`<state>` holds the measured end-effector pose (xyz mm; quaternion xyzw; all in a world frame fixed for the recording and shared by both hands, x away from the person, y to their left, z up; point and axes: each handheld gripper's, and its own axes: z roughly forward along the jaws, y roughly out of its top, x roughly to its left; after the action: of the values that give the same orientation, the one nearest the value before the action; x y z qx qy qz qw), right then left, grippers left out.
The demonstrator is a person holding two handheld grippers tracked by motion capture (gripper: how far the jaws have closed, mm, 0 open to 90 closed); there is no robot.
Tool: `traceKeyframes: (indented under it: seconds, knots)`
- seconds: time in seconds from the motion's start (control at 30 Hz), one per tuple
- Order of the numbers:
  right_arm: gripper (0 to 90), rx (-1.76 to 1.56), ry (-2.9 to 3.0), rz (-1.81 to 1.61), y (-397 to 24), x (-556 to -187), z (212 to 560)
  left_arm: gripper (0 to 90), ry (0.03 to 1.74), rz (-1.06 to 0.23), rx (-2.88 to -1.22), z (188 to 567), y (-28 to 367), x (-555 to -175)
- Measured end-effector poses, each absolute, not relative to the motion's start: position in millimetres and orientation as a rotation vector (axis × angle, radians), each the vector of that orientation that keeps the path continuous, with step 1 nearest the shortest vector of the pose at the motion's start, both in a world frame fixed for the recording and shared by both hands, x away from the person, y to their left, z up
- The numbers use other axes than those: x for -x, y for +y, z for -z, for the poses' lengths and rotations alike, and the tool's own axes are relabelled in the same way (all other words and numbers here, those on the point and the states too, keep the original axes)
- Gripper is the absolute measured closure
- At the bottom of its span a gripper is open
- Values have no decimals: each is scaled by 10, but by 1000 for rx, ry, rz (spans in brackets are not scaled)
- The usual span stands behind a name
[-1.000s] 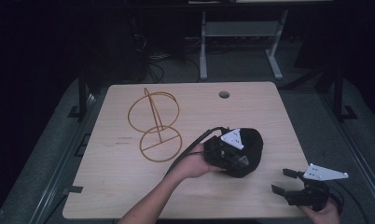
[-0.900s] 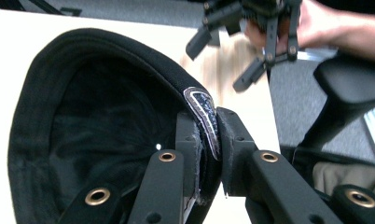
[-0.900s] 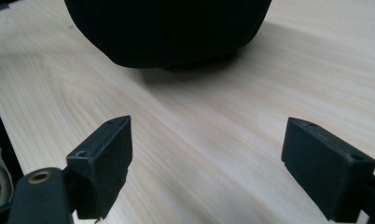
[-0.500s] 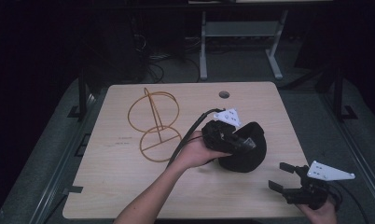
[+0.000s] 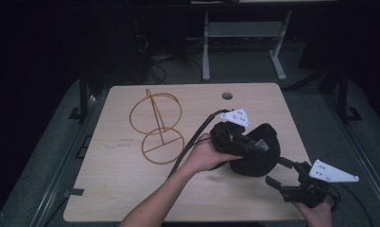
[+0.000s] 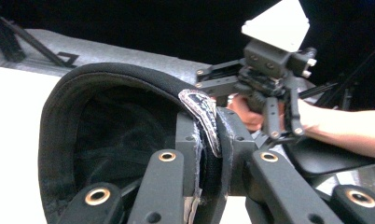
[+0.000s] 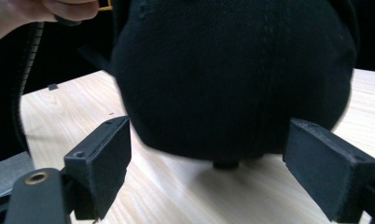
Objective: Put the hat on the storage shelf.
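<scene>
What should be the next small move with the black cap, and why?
Probably bring the cap left toward the wire stand. The left gripper is shut on the cap's edge and holds it above the table. The right gripper is open and facing the crown without touching it, so it could help steady the cap.

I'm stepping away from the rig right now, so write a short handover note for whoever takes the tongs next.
Left tongs: shut on the rim of the black cap, holding it above the table.
Right tongs: open, holding nothing, at the near right table edge, jaws aimed at the cap's crown from the side.
Gold wire stand: upright at the table's left, bare.
Done: cap gripped and off the tabletop.
Left: probably a second grip with the right tongs, then maybe setting the cap on the stand.
</scene>
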<state>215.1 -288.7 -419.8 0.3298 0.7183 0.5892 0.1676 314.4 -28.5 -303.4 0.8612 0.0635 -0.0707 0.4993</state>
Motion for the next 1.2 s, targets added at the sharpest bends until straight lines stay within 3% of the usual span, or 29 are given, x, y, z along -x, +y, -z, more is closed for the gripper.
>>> traceKeyframes:
  seconds: [0.1,0.37,0.47,0.53,0.57,0.63,0.7,0.8,1.2]
  knots:
    - [155,-934,2043,-1646,-2870,-2151,4216,798,130,200,-2086,3053,-360,-3085]
    - [347,-884,2025,-1633,-2869,-2107,4229,803,74,244,-2067,3013,-445,-2970]
    - [474,-877,2001,-1646,-2873,-2088,4236,807,56,260,-2049,2961,-457,-2948]
    - [501,-873,1999,-1652,-2874,-2093,4239,808,50,258,-2052,2949,-461,-2946]
    - [577,-868,2001,-1660,-2877,-2107,4235,808,47,265,-2045,2944,-468,-2943]
    - [607,-867,2002,-1659,-2877,-2108,4233,811,46,271,-2042,2944,-471,-2941]
    - [732,-852,2003,-1656,-2872,-2114,4212,812,42,283,-2044,2949,-478,-2937]
    - [811,-835,2016,-1643,-2850,-2116,4198,812,49,275,-2051,2942,-467,-2942]
    - [849,-813,2041,-1617,-2855,-2076,4097,767,96,159,-2081,2890,-279,-2973]
